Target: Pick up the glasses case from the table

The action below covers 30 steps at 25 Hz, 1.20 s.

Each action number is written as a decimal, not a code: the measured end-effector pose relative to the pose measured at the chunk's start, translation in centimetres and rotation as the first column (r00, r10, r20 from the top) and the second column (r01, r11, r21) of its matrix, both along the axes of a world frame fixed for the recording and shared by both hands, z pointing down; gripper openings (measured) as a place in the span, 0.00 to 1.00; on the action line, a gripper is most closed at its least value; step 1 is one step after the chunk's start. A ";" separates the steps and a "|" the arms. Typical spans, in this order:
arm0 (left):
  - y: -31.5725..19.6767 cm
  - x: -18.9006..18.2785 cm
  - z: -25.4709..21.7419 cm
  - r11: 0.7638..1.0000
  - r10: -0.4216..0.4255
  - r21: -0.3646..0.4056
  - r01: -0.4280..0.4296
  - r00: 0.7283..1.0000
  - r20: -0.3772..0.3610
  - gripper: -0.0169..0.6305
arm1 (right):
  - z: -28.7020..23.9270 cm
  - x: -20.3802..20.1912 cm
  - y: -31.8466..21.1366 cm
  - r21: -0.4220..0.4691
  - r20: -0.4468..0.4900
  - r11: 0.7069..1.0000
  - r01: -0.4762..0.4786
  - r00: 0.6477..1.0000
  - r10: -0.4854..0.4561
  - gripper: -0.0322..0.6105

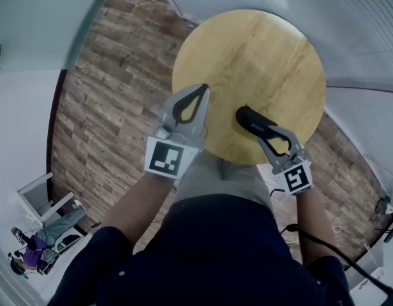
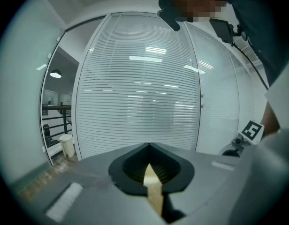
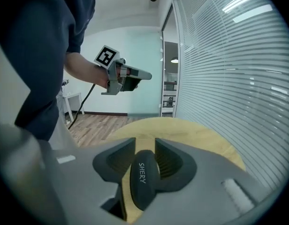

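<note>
Opening its jaws, right gripper point(image 3: 144, 144) has glasses case point(image 3: 143, 182) between them, lower centre; left gripper point(image 2: 149, 145) closed, empty.

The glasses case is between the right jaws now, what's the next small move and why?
Probably close the right gripper on the glasses case: its jaws are opening with the case between them, lying on the table, so nothing yet grips it for lifting.

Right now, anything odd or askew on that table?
Nothing stands out. The round wooden table is bare except for the black oval glasses case, closed and undamaged, lying between the opening jaws of the right tongs.
</note>
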State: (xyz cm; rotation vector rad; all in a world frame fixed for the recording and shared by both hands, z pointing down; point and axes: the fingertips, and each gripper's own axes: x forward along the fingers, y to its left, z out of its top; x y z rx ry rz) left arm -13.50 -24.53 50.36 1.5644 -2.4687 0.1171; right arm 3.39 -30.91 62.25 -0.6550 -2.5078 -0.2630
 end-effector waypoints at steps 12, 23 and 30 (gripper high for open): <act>-1.9 1.2 7.1 0.992 0.074 -0.100 -0.072 0.997 0.012 0.03 | 11.2 0.2 0.4 0.002 -0.150 0.989 0.149 0.978 -0.147 0.63; -1.4 1.4 7.5 0.988 0.084 -0.129 -0.081 0.996 0.016 0.03 | 15.9 -0.6 0.9 0.064 -0.310 0.983 0.172 0.940 -0.145 0.63; -0.5 -0.4 1.6 0.995 0.080 -0.073 -0.074 0.994 0.078 0.03 | 8.8 -3.5 0.9 -0.026 -0.234 0.999 0.045 0.971 -0.050 0.63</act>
